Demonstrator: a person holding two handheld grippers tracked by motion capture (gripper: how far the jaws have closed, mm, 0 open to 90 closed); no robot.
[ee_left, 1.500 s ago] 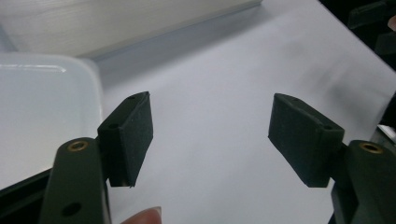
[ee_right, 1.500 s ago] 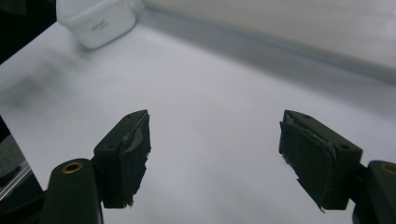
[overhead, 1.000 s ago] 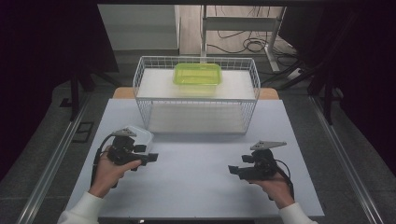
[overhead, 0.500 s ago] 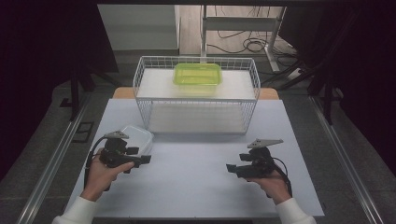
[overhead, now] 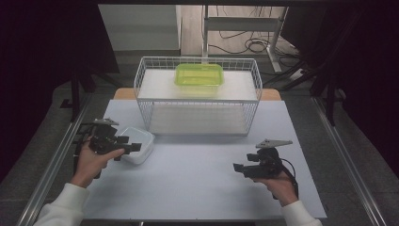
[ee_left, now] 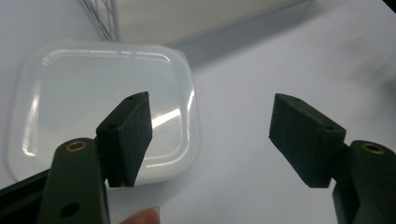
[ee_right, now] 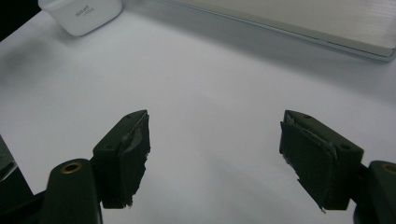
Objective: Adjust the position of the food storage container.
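Observation:
A translucent white lidded box (overhead: 140, 141) sits on the white table near its left side. My left gripper (overhead: 128, 145) hovers just over the box's near left part, pointing right. In the left gripper view the box (ee_left: 84, 93) lies under one jaw while the other jaw is over bare table, and the gripper (ee_left: 210, 135) is open with nothing between its pads. My right gripper (overhead: 242, 167) rests low at the right front of the table, open and empty (ee_right: 215, 149). A green lidded container (overhead: 199, 75) lies in the wire basket (overhead: 141, 94) at the back.
The wire basket stands across the back middle of the table, with a white slab inside it. In the right gripper view the white box (ee_right: 81, 14) is far off at the upper left. A metal rail (overhead: 56, 160) runs along the table's left edge.
My left hand and gripper have moved left and a little farther back, toward the white box's left side. The right gripper and the box have stayed put.

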